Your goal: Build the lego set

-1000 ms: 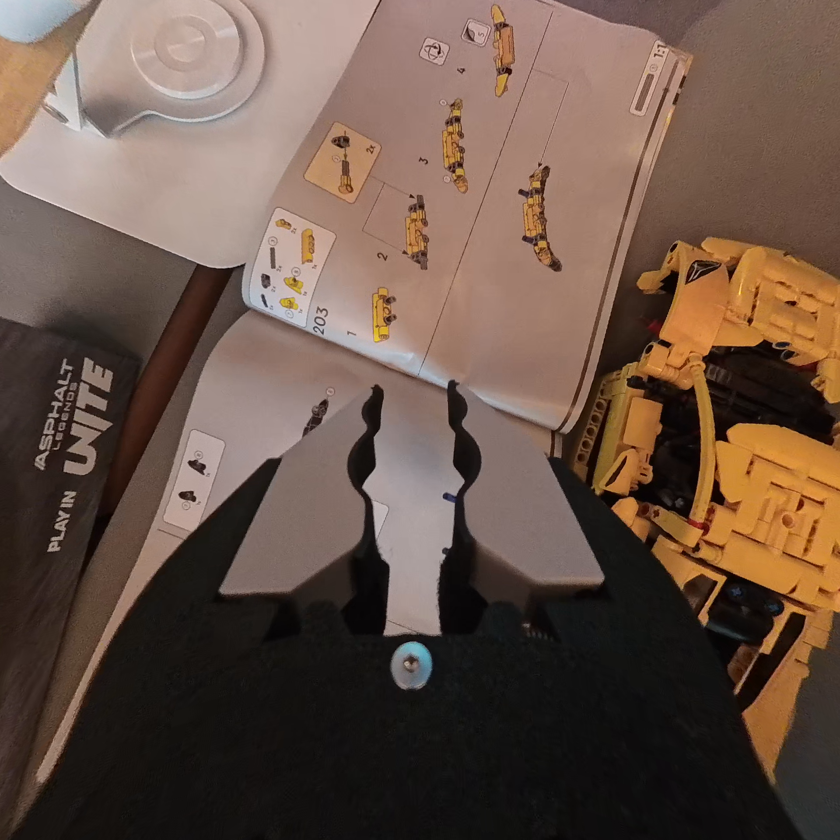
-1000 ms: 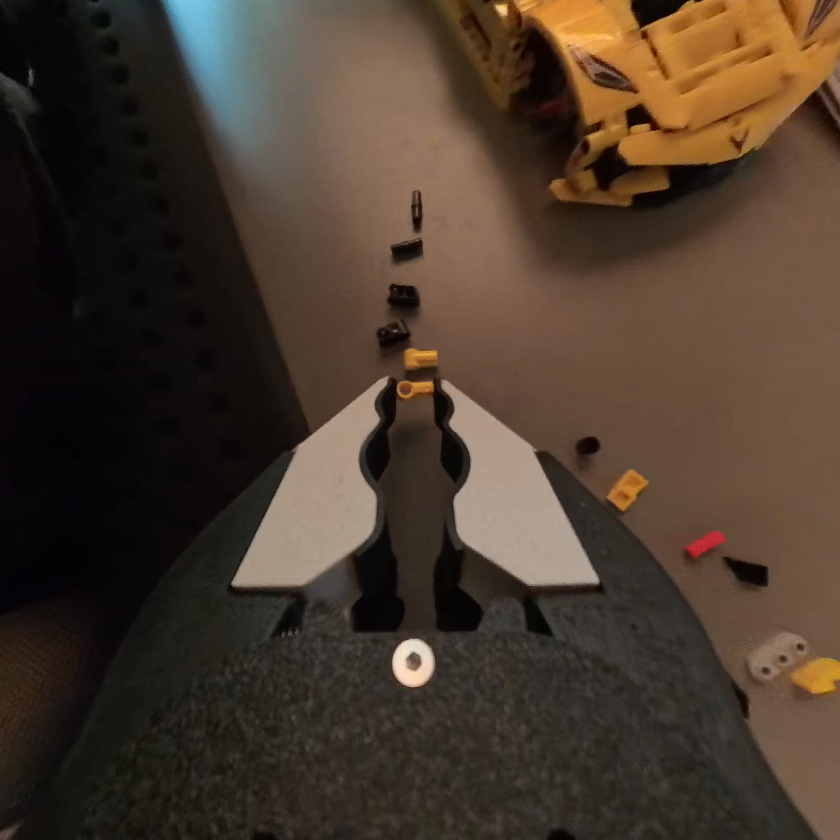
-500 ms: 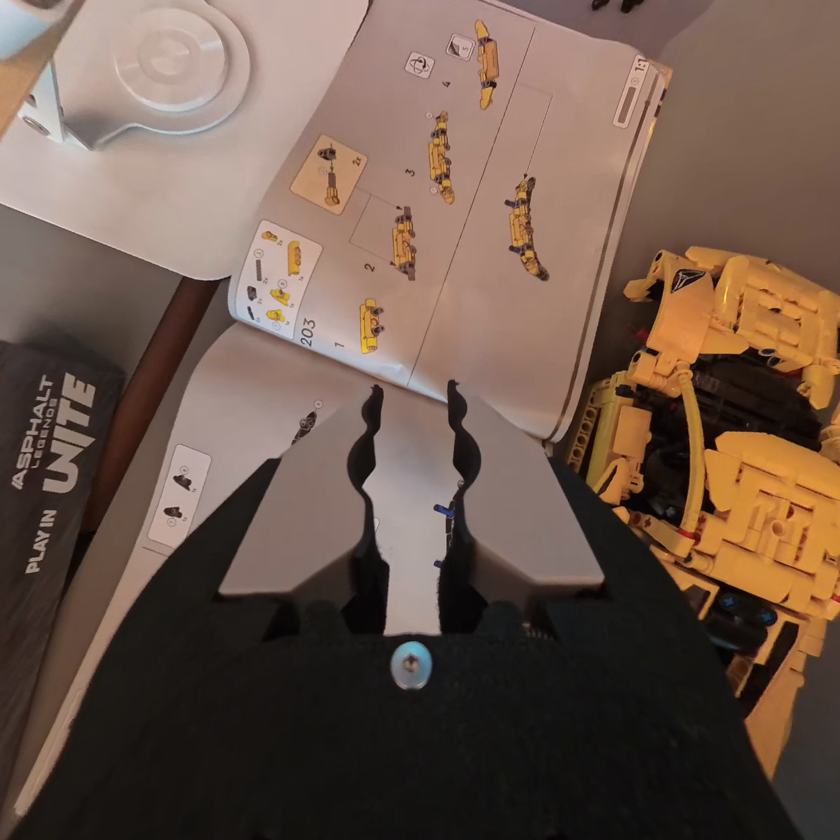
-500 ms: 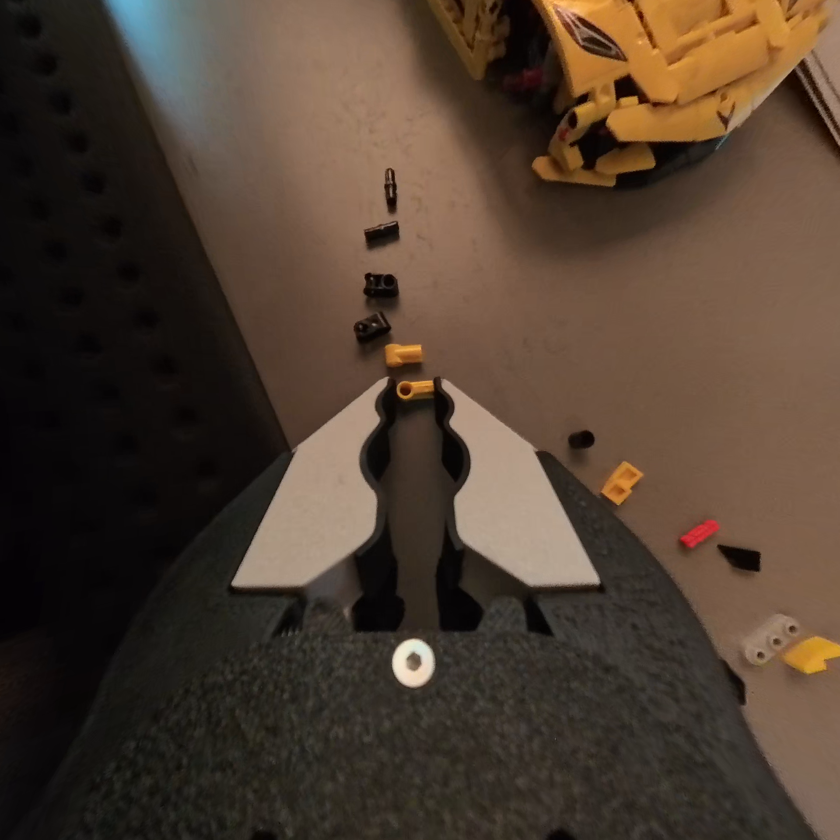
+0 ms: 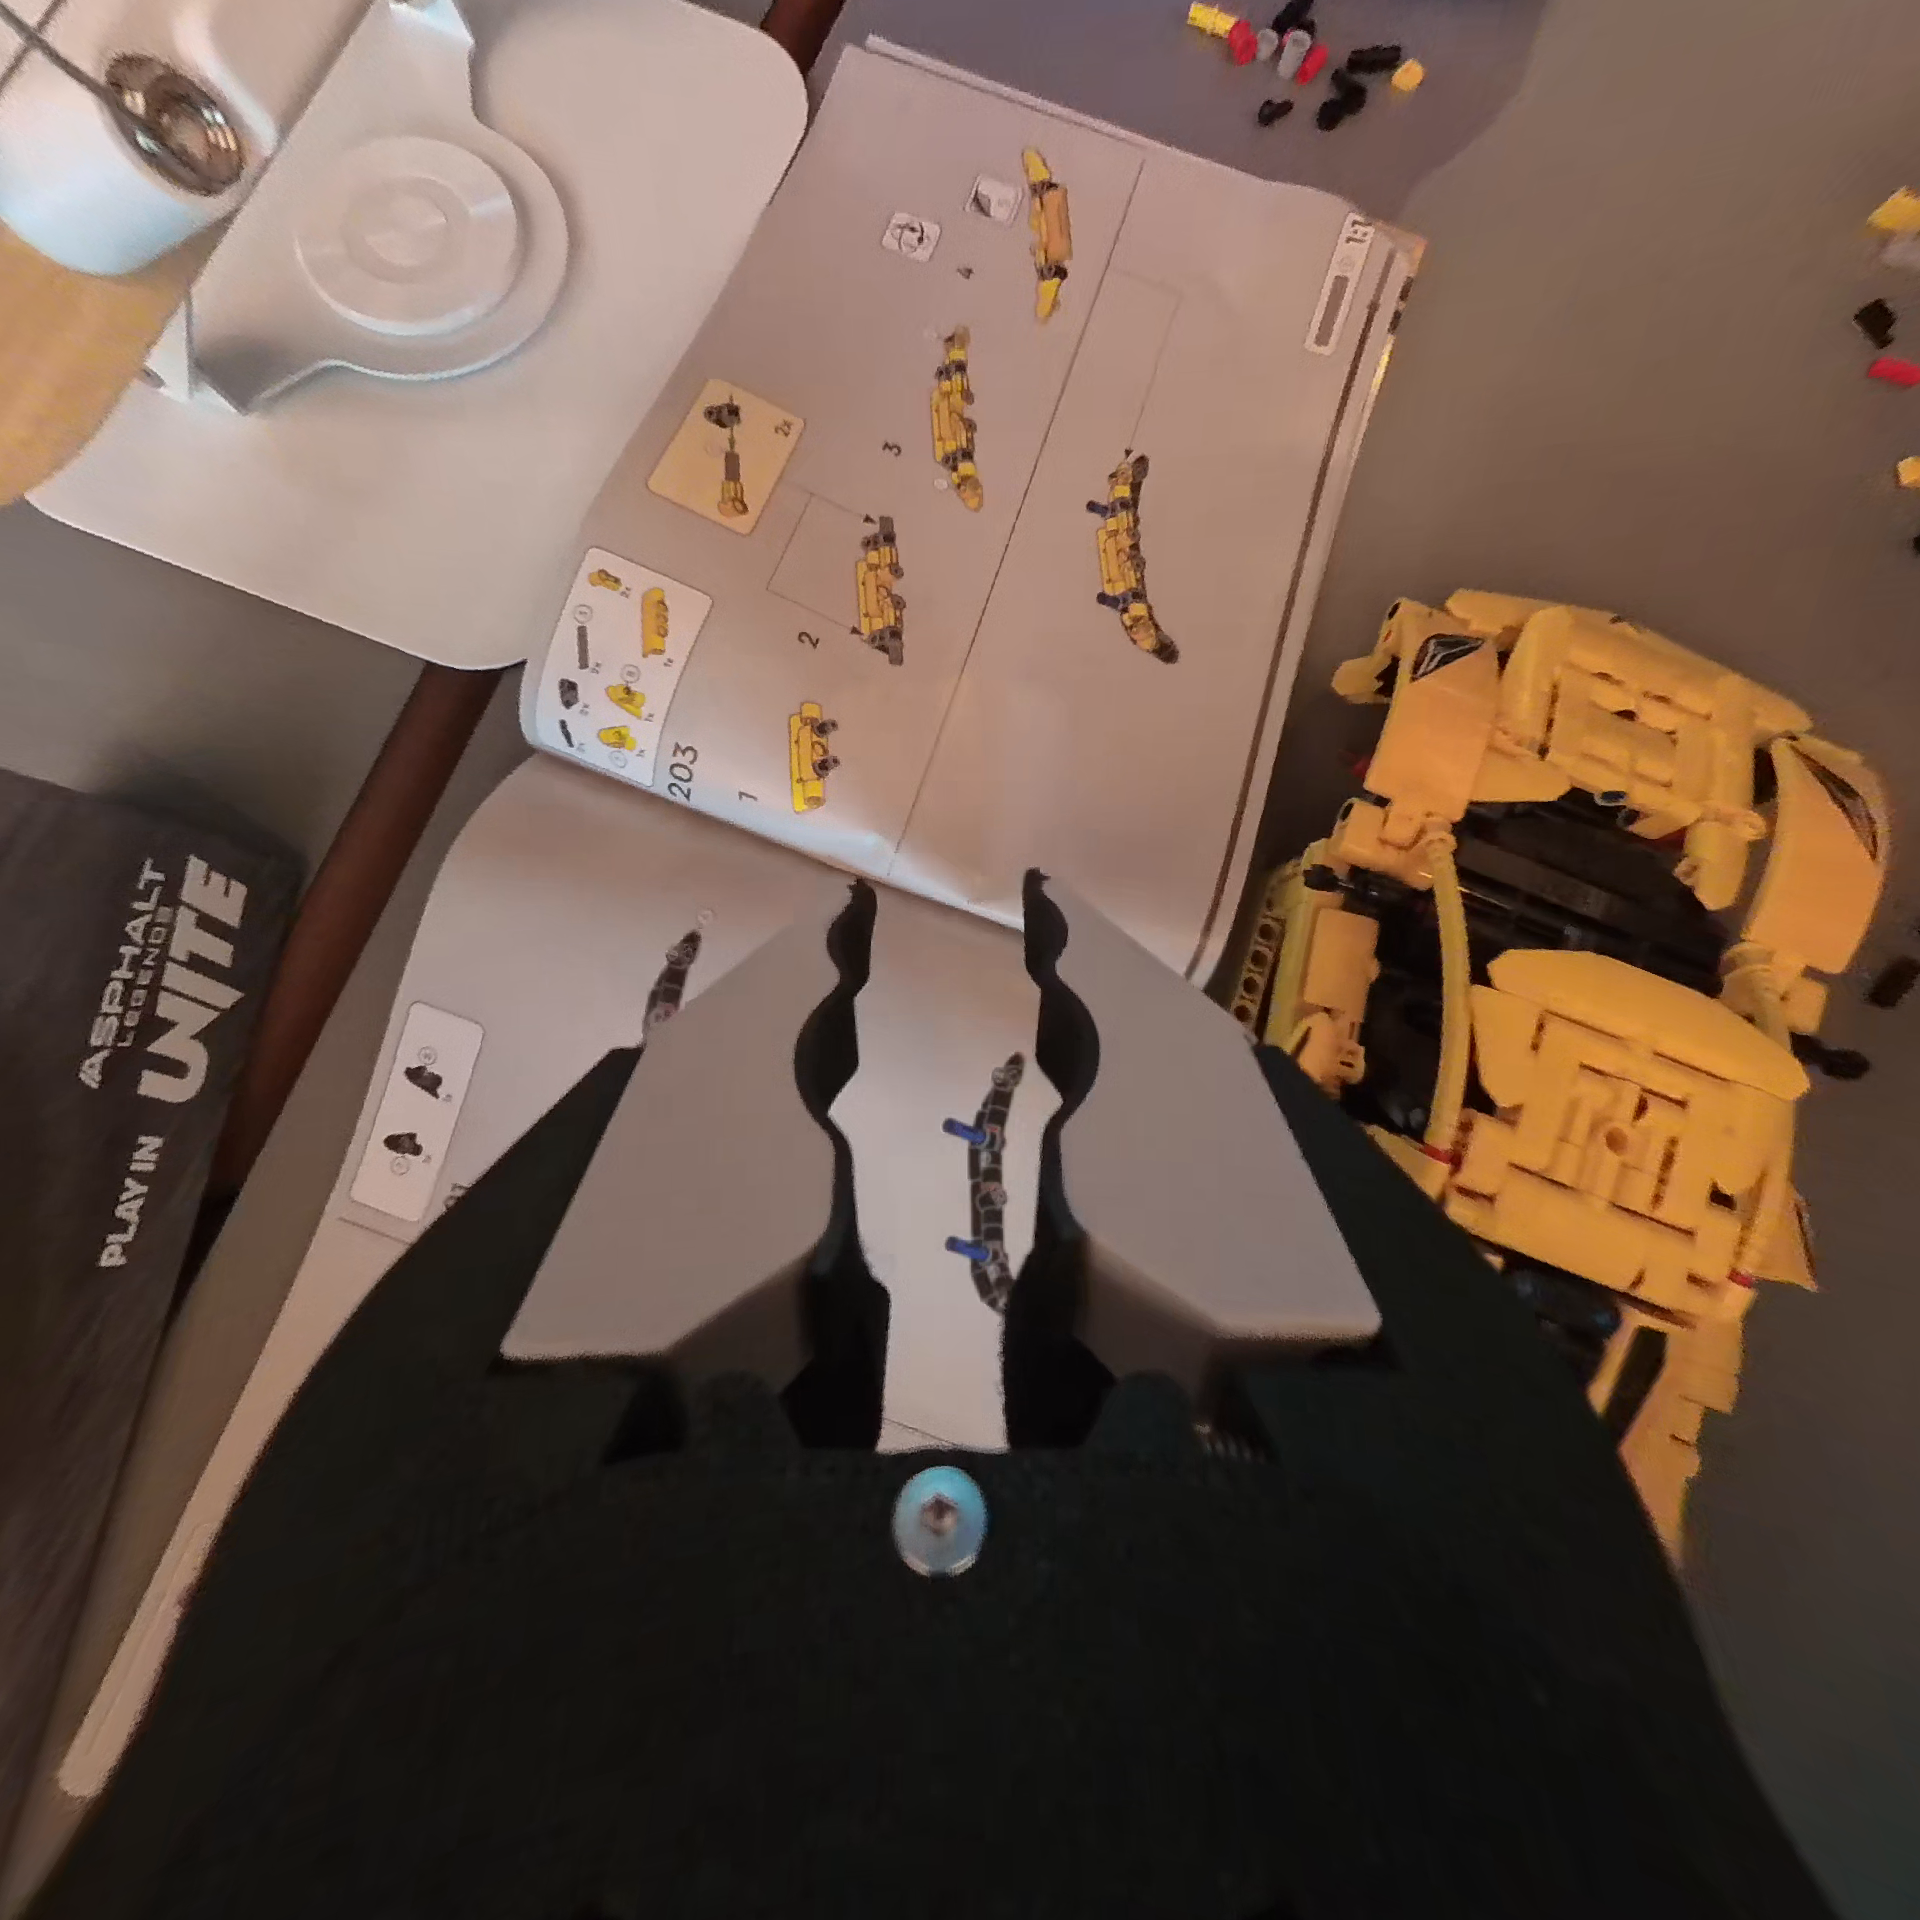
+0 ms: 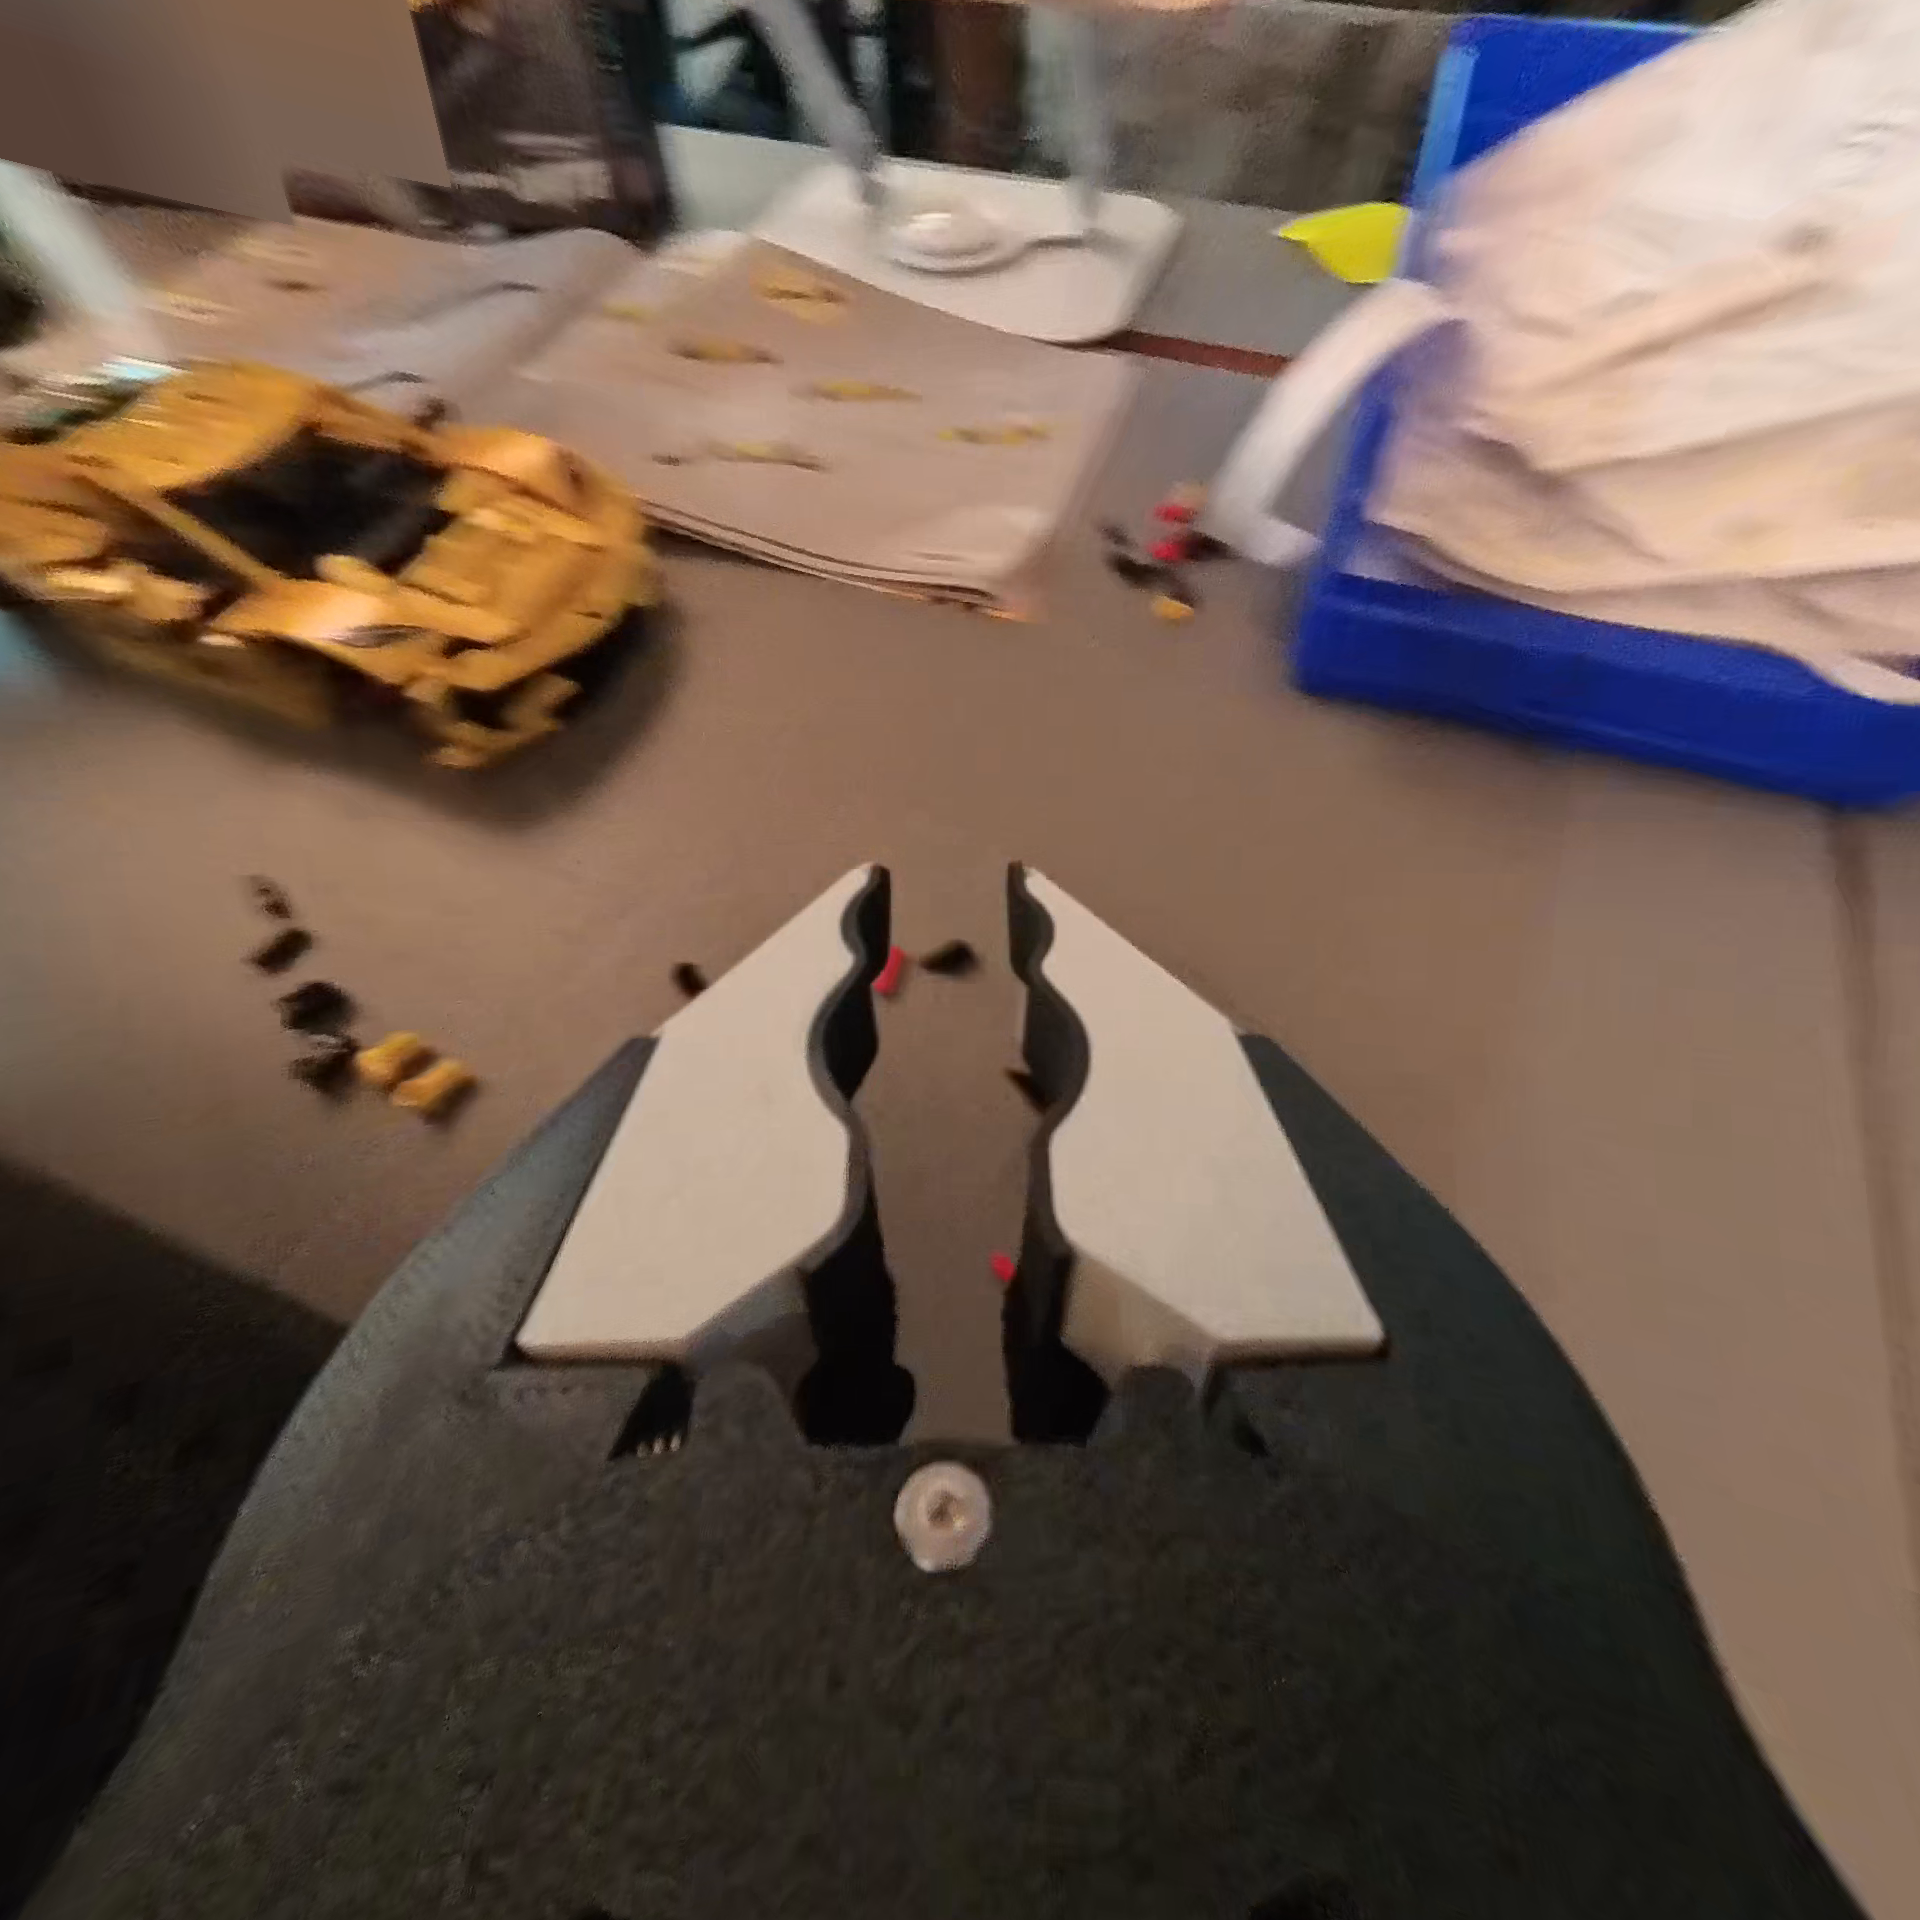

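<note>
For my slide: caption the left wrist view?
Open hand-held gripper hovers over the instruction booklet, beside the yellow Lego car.

A hobby desk indoors: grey tabletop [image 6: 1351,935], open instruction booklet [image 5: 935,520], blue bin [image 6: 1558,665] of paper bags

Each gripper has 2 grey wavy-edged fingers [image 5: 1195,1101] [image 6: 748,1122], black textured body, silver screw [image 5: 940,1520].

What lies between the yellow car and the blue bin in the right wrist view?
The open instruction booklet and small loose pieces beside the blue bin; the yellow car sits left.
</note>
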